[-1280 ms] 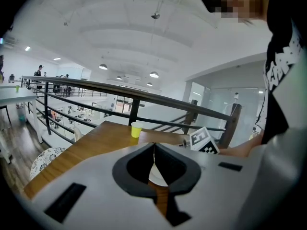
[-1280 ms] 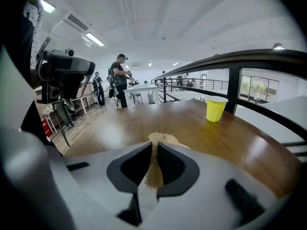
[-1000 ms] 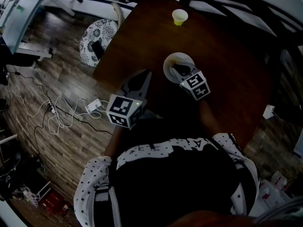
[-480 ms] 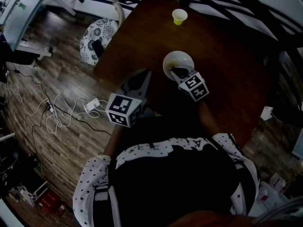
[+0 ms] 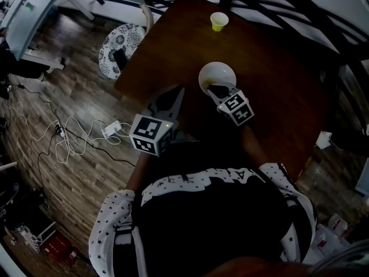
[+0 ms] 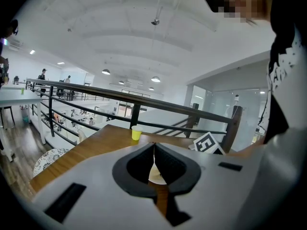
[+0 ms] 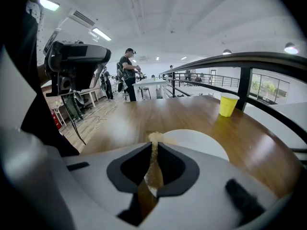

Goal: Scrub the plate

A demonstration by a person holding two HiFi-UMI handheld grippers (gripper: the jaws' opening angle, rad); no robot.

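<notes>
Plate: white, sat on the wooden table.
Cup: yellow, stood well beyond the plate.
Left gripper: jaws pressed together, holding nothing, apart from the plate.
Right gripper: clamped a tan pad at the plate's near rim.

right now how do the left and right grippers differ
The left gripper is shut on nothing, while the right gripper is shut on a thin tan scrub pad. The right gripper reaches over the white plate, while the left gripper hangs off to the side, clear of it. Both have their jaws together.
</notes>
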